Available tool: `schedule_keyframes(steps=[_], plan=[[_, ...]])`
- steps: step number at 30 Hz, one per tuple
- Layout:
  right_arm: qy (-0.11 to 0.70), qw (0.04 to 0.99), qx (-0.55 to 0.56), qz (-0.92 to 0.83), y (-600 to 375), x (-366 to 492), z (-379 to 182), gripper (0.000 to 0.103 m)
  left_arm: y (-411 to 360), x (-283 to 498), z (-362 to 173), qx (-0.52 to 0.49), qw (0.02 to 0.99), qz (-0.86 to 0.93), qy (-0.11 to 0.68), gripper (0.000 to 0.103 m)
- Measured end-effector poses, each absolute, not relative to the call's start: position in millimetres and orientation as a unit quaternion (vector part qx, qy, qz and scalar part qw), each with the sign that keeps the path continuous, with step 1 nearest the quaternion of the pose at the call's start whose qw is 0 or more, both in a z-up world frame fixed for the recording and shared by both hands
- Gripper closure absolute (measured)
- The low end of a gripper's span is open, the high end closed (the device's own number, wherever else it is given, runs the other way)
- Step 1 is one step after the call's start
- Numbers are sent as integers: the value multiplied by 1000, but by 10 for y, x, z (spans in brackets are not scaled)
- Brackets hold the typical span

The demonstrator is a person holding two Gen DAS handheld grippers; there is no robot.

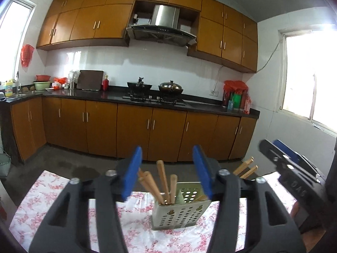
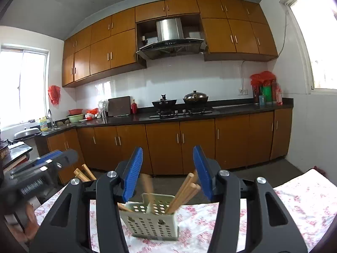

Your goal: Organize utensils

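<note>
Both grippers stood with their blue pads apart and nothing between them: the left gripper (image 1: 167, 171) and the right gripper (image 2: 167, 171) hung above a perforated utensil holder (image 1: 179, 210) standing on the floral tablecloth (image 1: 52, 200). Wooden chopsticks (image 1: 163, 181) leaned inside its compartments, while the kitchen counter (image 1: 94, 94) lay well beyond

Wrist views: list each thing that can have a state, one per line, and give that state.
Left hand-held gripper: open, empty.
Right hand-held gripper: open, empty.
Holder: upright on the tablecloth, chopsticks inside.
Base cabinets: doors shut.
Pots: lidded, on the stove.
</note>
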State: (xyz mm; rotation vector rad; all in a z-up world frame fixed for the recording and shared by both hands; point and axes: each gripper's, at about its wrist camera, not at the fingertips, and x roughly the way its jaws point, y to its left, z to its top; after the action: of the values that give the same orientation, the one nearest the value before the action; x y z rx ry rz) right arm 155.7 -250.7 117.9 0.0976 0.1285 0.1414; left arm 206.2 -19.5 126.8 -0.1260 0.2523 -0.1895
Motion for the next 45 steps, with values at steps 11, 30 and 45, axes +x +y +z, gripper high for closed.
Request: schedule_keyframes(steps=[11,30,45], plan=[[88,996,-5,-21,-2553,730,824,2,152,988,861,-10,992,-20,125,4],[170,985,25,18,-2324,332,192,2,37,419,116,16,985,9,174,4],[197,980,20,8,-2290,323,26,2,27,417,-30,12,981,-2,196,4]])
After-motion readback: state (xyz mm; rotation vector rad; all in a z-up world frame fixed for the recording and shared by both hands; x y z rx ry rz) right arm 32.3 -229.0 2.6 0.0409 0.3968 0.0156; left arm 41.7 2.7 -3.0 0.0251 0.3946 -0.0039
